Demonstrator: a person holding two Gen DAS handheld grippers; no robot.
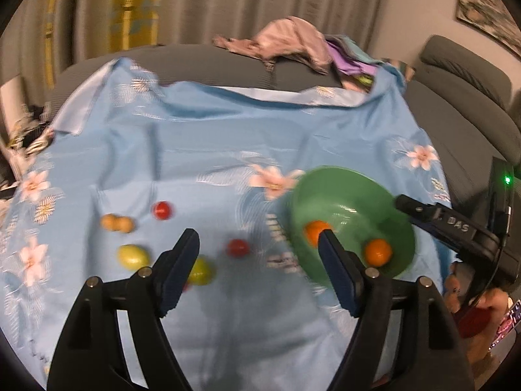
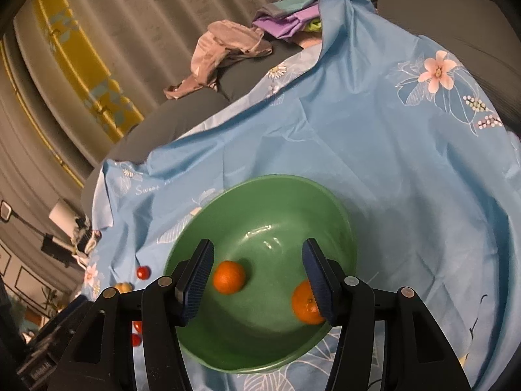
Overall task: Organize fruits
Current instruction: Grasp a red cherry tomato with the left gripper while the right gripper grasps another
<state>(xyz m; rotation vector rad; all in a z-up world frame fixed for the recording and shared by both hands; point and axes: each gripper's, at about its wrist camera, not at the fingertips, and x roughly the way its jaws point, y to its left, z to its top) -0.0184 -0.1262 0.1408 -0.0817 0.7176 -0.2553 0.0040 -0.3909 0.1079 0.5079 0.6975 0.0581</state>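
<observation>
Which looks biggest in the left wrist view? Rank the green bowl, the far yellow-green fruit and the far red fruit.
1. green bowl
2. far yellow-green fruit
3. far red fruit

The red one lies farther from the camera, so the gap between the last two is unsure.

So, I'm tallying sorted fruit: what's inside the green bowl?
Two oranges lie in the green bowl; the right gripper's finger covers part of one and some bowl floor.
</observation>
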